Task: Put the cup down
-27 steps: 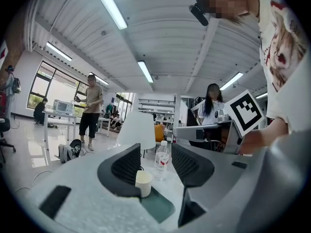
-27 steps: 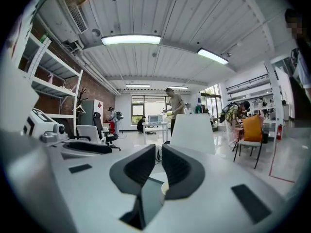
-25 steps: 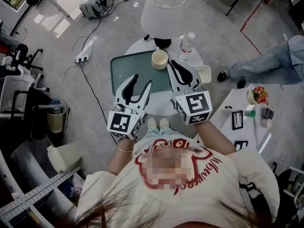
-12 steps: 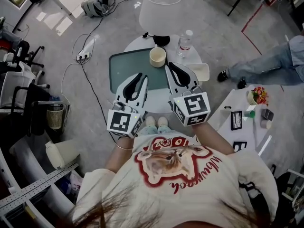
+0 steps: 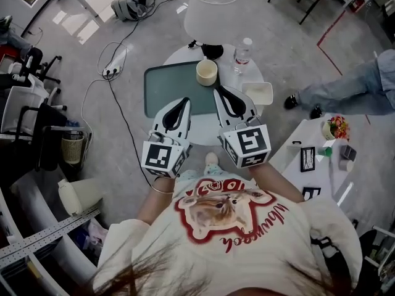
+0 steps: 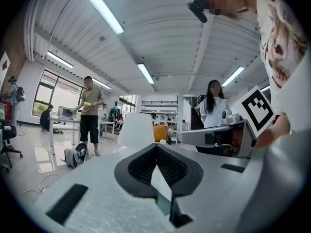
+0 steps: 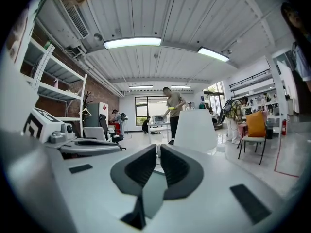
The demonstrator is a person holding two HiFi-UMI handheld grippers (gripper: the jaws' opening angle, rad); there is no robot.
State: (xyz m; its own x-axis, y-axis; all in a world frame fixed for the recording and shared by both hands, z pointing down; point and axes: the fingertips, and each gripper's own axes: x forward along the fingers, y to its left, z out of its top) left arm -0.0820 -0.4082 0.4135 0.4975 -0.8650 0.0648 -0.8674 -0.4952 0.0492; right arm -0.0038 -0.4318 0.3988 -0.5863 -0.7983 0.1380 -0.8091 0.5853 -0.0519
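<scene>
A cream cup [image 5: 207,72] stands upright at the far right corner of a dark green tray [image 5: 163,88] on a small round white table [image 5: 185,57]. Nothing holds it. My left gripper [image 5: 183,102] hovers over the tray's near edge, its jaws closing until the tips meet, with nothing between them; the left gripper view shows my left gripper [image 6: 156,147] the same way. My right gripper [image 5: 218,91] is a little nearer than the cup, shut and empty. In the right gripper view, my right gripper [image 7: 159,148] has its pads together. The cup does not show in either gripper view.
A white lampshade [image 5: 212,8] rises behind the cup. A water bottle [image 5: 242,54] and a white box [image 5: 258,93] sit at the table's right. Cables [image 5: 117,66] lie on the floor at left. A second table [image 5: 308,159] and a person's legs [image 5: 345,85] are at right.
The left gripper's jaws went from wide open to shut, with nothing in them. Both grippers have drawn back slightly from the cup, which stays on the tray.
</scene>
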